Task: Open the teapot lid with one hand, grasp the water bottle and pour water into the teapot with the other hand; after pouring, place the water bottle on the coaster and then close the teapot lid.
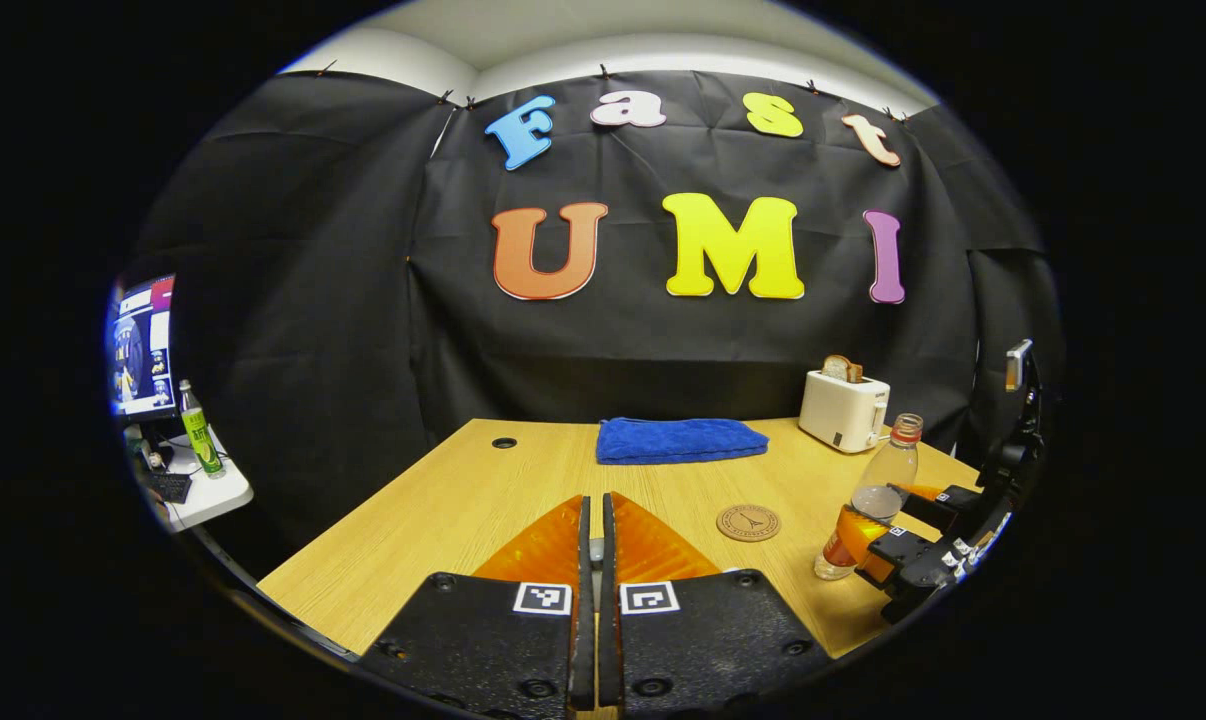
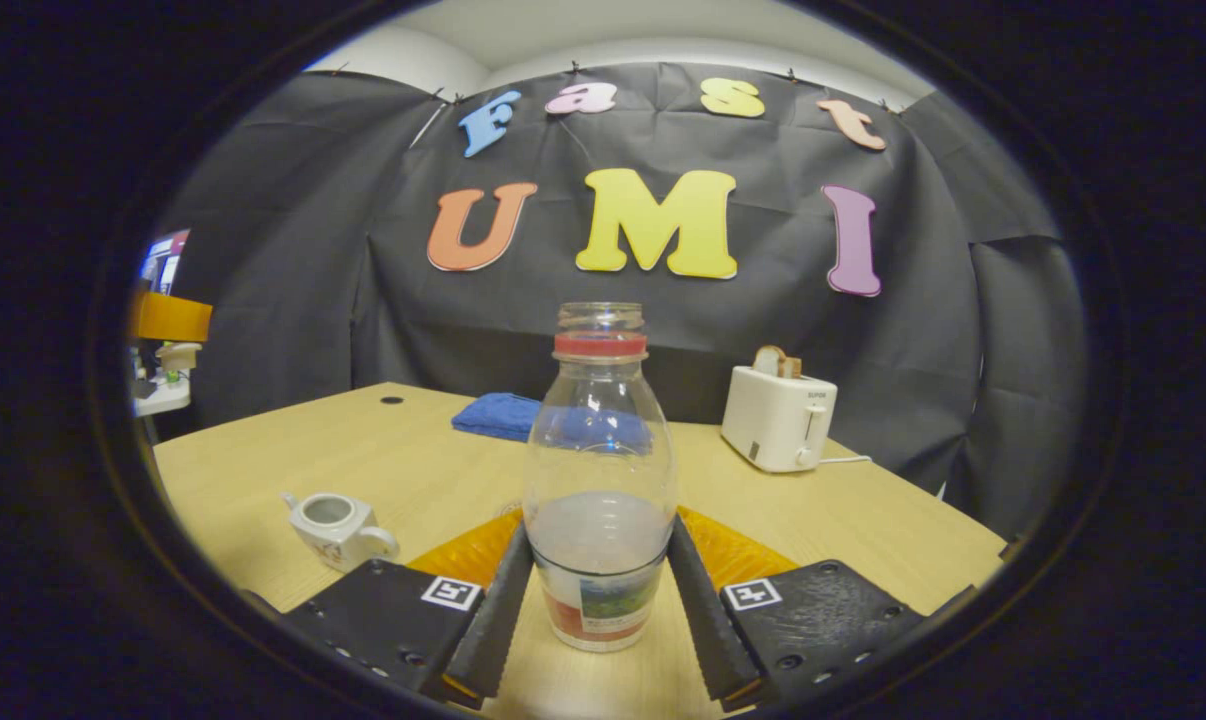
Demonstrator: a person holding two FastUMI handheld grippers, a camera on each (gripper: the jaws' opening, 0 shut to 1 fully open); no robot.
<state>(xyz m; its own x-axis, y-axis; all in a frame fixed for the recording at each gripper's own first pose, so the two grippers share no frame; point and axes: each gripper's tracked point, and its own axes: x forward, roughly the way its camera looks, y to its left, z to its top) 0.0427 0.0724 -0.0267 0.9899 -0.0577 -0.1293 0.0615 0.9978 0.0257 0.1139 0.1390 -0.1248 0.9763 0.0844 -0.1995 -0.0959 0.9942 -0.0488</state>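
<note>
Right gripper view: water bottle [image 2: 600, 480], uncapped, is pinched low by the right tool [image 2: 600, 600] near the surface's front edge, so water could get sloshed past the small lidless teapot [image 2: 335, 527].

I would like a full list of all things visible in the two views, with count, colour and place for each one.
water bottle: 1, clear with red neck ring, no cap, upright between the right gripper's fingers
teapot: 1, white, lid off, on the table left of the bottle
coaster: 1, brown, round, on the table
towel: 1, blue, folded, at the table's far edge
toaster: 1, white, bread in its slot, far right
table: 1, light wood
green bottle: 1, on a side desk at left
left gripper: 1, fingers nearly together on something small
right gripper: 1, around the bottle
</note>
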